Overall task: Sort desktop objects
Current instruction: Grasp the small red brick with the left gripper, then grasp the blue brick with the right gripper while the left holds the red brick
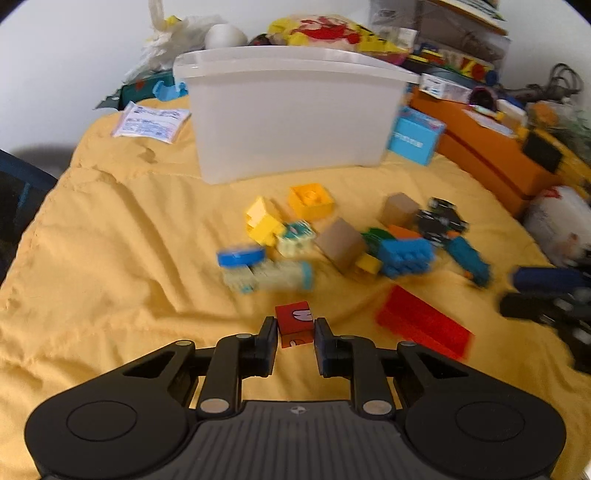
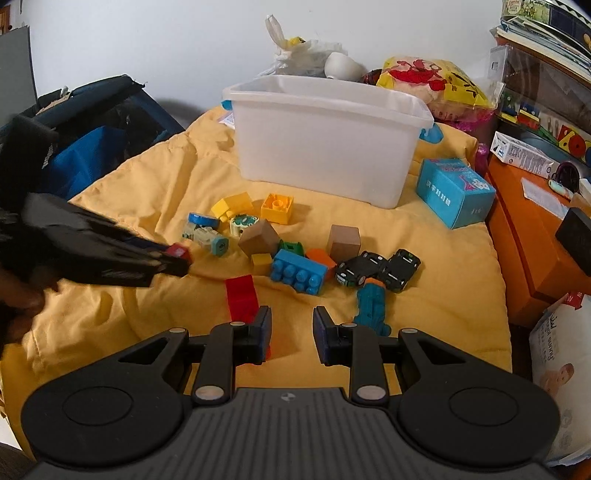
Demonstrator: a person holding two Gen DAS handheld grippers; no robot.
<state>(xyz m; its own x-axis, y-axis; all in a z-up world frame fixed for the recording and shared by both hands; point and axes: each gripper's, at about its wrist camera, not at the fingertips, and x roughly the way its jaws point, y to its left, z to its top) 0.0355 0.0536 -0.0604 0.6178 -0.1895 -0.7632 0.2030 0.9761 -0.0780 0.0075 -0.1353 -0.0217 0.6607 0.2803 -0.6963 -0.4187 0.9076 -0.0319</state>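
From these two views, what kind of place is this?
Probably a home playroom or child's room: toy blocks and toy cars lie on a yellow cloth before a white plastic bin, with children's books stacked nearby.

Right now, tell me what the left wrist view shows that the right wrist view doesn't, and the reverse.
Only the left wrist view: the left gripper close up, its fingers shut on the small red printed cube, and a white printed packet beside the bin.

Only the right wrist view: the right gripper, empty, and two black toy cars seen sharply.

Both: translucent white plastic bin, yellow cloth, blue studded brick, red wedge block.
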